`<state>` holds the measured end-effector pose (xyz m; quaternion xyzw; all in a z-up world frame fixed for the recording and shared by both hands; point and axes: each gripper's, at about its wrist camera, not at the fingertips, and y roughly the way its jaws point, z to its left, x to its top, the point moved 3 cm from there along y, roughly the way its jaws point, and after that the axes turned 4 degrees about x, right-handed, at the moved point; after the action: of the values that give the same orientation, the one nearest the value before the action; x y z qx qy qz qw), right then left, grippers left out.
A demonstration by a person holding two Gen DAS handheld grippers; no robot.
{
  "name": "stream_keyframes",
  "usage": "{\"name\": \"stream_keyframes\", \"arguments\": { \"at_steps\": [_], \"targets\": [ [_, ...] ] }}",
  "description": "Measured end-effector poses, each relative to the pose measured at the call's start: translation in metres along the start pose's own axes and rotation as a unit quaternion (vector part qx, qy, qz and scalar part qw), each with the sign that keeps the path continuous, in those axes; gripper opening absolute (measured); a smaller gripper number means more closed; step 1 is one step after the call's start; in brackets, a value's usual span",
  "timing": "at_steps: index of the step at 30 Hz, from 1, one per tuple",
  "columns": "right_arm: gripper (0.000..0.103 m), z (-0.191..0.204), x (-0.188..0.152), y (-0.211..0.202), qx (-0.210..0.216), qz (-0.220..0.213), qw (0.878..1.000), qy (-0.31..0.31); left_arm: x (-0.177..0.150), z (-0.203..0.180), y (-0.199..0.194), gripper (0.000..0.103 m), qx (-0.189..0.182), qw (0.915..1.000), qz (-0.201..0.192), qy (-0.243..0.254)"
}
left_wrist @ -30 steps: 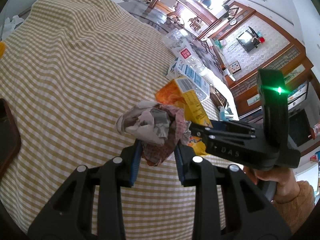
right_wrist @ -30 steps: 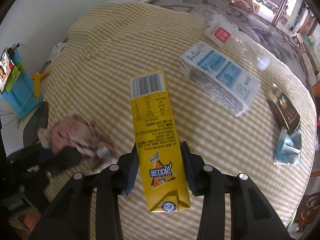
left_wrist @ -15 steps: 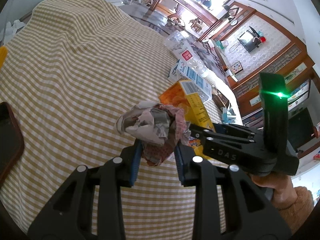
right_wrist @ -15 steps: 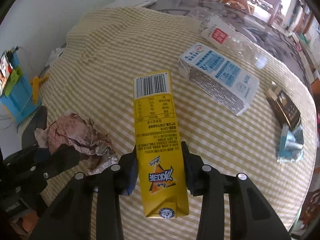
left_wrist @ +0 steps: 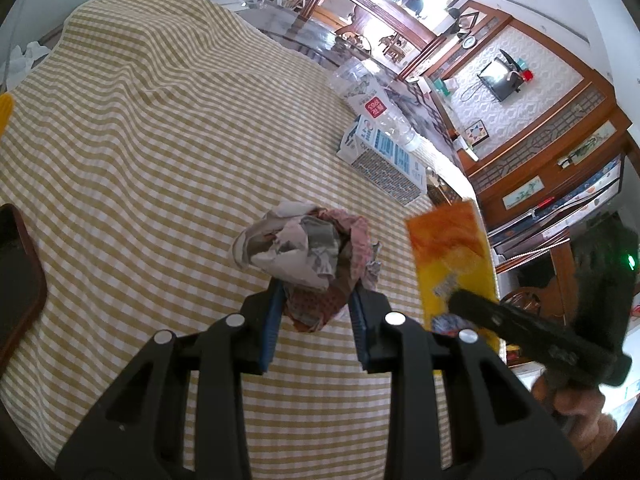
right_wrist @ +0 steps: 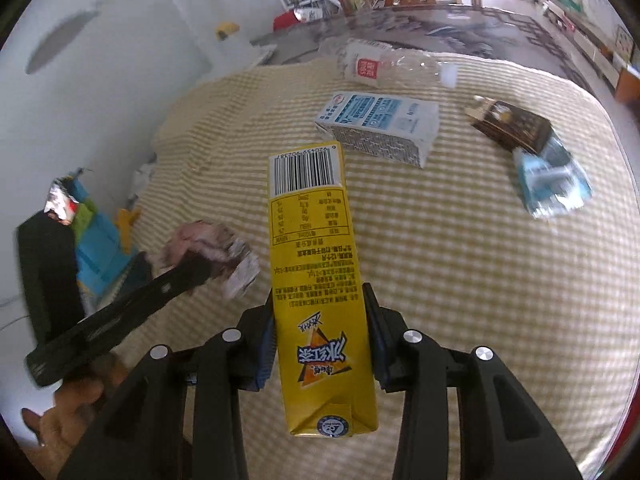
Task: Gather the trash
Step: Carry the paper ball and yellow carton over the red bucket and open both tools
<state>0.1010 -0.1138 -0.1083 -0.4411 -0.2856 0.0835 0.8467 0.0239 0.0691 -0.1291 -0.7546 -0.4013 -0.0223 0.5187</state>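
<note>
A yellow drink carton (right_wrist: pixel 320 280) is clamped between the pads of the right gripper (right_wrist: pixel 320 332), above the checked tablecloth (right_wrist: pixel 460 280). Its long axis is aligned with the fingers: the barcode end is pointed away from the camera, the sealed end towards it. A crumpled paper wad (left_wrist: pixel 308 256) is pinched by the left gripper (left_wrist: pixel 316 320), whose jaws are nearly together on it, over the same cloth. Further off, a blue-and-white milk carton (right_wrist: pixel 380 128) is laid on its side, with a clear plastic bottle (right_wrist: pixel 392 66) just beyond it. A dark packet (right_wrist: pixel 512 126) and a blue wrapper (right_wrist: pixel 552 180) are seen to the right.
</note>
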Motion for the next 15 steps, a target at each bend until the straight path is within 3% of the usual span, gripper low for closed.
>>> {"name": "stream_keyframes", "arguments": {
  "at_steps": [6,15],
  "targets": [
    [0.037,-0.005,-0.028,-0.037,0.002,-0.048,0.999,0.018,-0.002,-0.004,0.002,0.028,0.020,0.9996,-0.006,0.017],
    [0.037,-0.039,-0.066,-0.095,0.019,-0.111,0.989,0.095,-0.003,-0.010,-0.002,0.028,0.037,0.9979,-0.020,0.049]
  ]
}}
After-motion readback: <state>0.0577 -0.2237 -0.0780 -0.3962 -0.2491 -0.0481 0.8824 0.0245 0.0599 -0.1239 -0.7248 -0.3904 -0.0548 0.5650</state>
